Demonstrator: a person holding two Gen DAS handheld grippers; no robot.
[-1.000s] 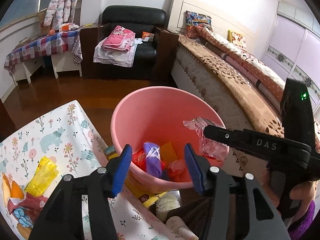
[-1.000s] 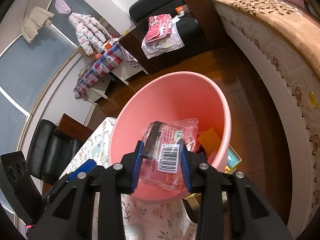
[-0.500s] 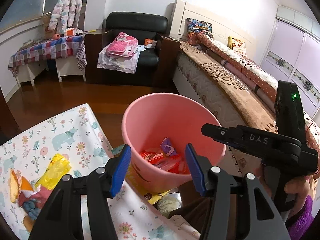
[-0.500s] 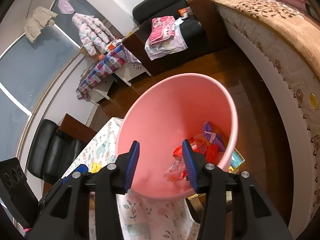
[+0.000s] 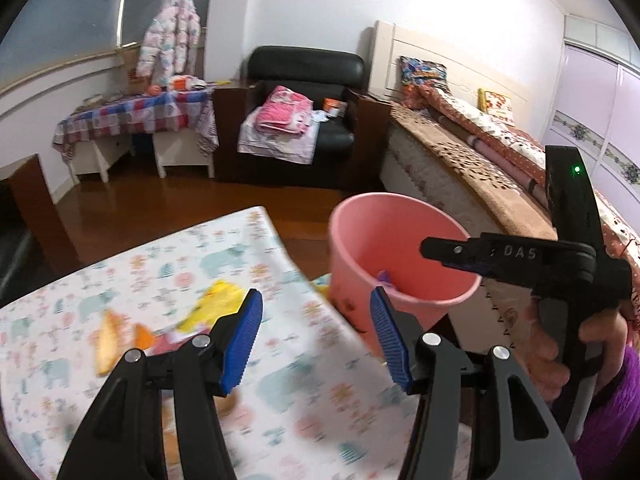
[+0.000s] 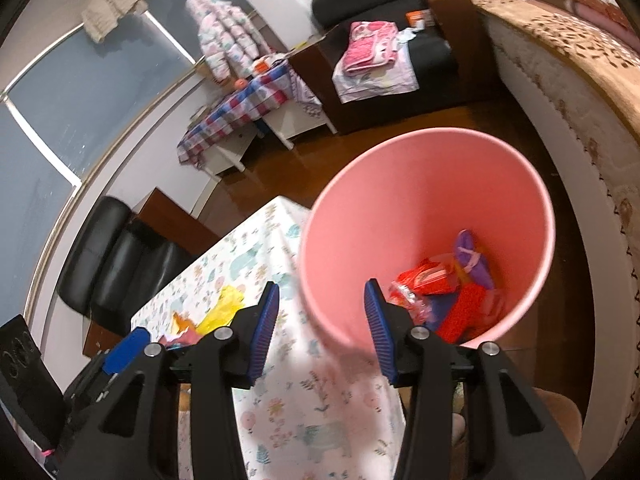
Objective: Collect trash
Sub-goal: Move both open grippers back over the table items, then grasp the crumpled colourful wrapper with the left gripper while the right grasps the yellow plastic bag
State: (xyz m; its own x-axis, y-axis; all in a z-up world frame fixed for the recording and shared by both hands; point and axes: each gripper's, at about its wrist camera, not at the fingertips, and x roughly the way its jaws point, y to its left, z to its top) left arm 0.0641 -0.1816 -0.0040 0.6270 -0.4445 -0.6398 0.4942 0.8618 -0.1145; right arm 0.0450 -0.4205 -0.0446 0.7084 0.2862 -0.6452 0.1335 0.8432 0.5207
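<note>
- Table, patterned cloth: the remaining trash is carried at its left part, away from the corner beside the bin.
- Pink bin: stood on the floor off the table's right edge, between table and bed; red, purple and clear wrappers are seen at its bottom.
- Trash on the table: a yellow wrapper, an orange piece and a pink scrap, clustered and blurred; the yellow wrapper's long axis is judged to run toward the far edge, though this is not certain.
- Relation: the cluster lies ahead and left of the left gripper, which is the nearer; the right gripper is held over the bin's near rim, well apart from it.
- Poses: both are tilted downward. The left jaws are spread wide with nothing between them; the right jaws have just been opening and are likewise empty.
</note>
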